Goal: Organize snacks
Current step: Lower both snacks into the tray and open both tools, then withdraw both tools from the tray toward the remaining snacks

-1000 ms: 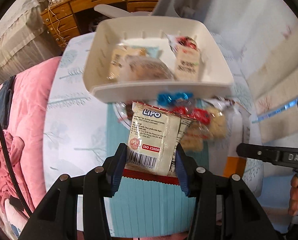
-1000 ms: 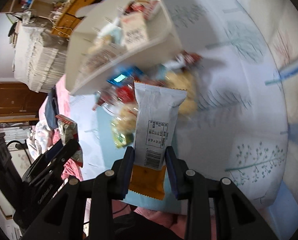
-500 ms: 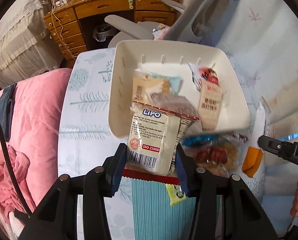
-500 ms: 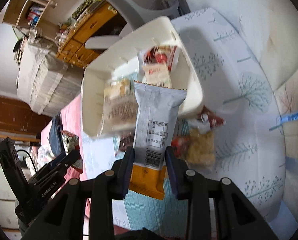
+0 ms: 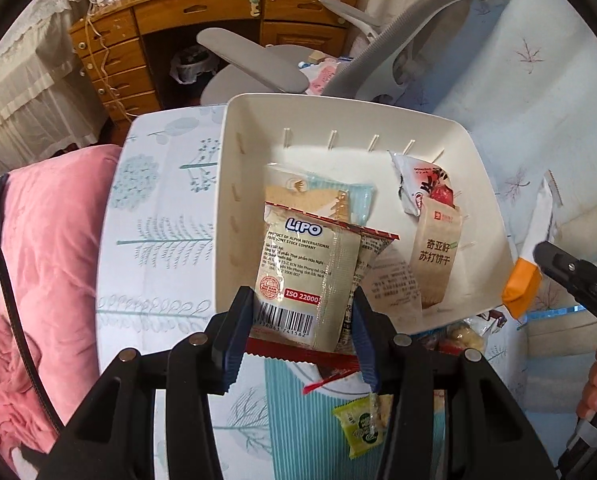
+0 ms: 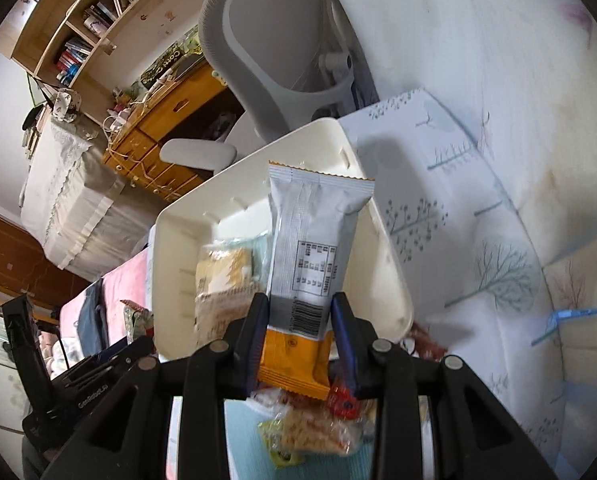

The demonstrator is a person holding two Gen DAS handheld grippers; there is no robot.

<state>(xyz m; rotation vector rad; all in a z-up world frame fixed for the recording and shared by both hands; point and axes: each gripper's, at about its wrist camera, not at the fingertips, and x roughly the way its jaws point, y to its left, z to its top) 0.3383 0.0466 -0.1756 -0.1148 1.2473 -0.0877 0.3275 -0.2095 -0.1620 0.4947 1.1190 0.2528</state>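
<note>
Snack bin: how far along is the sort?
Partway. Done: several packets already lie in the white bin, including a brown cracker packet. In hand: the left gripper is shut on a Lipo packet, the right gripper on a grey-and-orange bar, both held over the bin. Left: loose snacks on the table, such as a green-yellow packet.

it was a home bedroom: a pink quilt (image 5: 38, 240), a wooden desk (image 5: 202, 12), a grey office chair (image 6: 274, 60) and bookshelves (image 6: 90, 28).
</note>
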